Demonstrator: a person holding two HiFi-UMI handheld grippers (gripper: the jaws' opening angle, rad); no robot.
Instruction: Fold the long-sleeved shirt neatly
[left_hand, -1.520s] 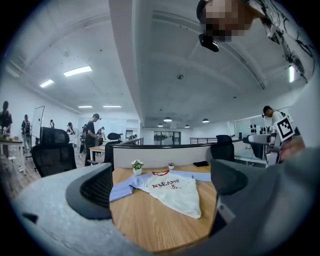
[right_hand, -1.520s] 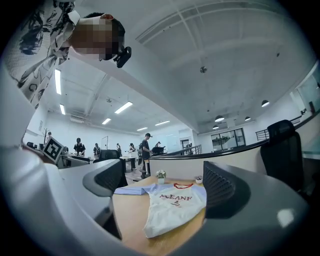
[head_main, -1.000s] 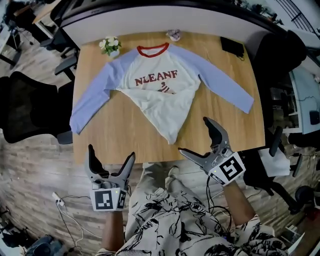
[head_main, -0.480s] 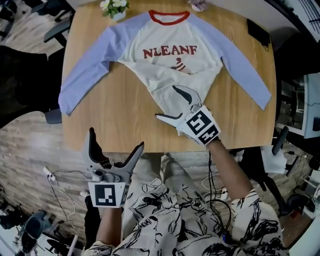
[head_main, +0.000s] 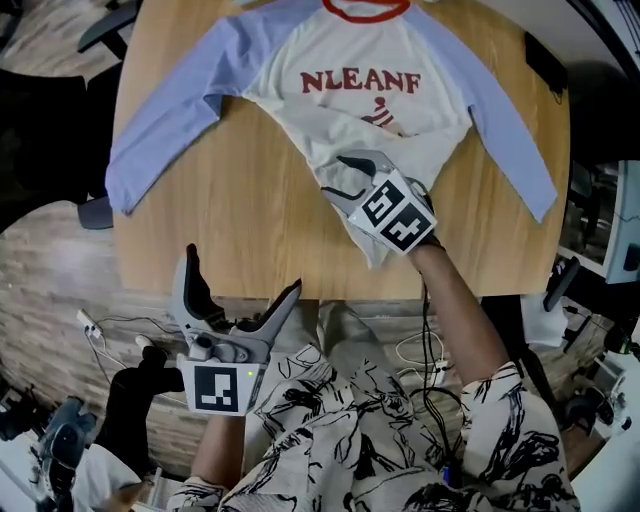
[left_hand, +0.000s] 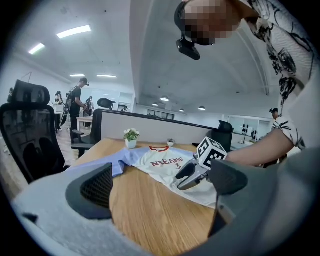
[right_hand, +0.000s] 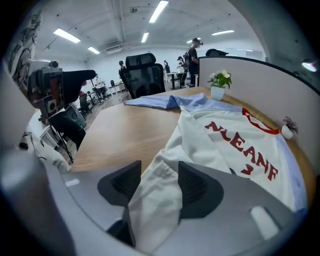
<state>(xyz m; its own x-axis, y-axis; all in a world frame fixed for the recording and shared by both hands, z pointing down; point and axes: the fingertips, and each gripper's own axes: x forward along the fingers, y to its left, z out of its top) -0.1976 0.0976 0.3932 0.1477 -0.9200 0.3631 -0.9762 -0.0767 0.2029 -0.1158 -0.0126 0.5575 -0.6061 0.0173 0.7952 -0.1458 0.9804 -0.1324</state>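
Hovering off the table's (head_main: 230, 220) near edge at left, the left gripper (head_main: 244, 268) holds its jaws apart, empty. The right gripper (head_main: 335, 175) has dropped onto the shirt's (head_main: 330, 110) bunched near hem, its jaws just closing on the cloth, so folding can begin. The shirt lies mid-table, collar far, sleeves spanning left to right.

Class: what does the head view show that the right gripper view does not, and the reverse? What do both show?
Head view only: the right gripper's marker cube. Right gripper view only: a potted plant, and its fingers, just closing, pinching the shirt's bunched hem. Both: that shirt on the wooden table.
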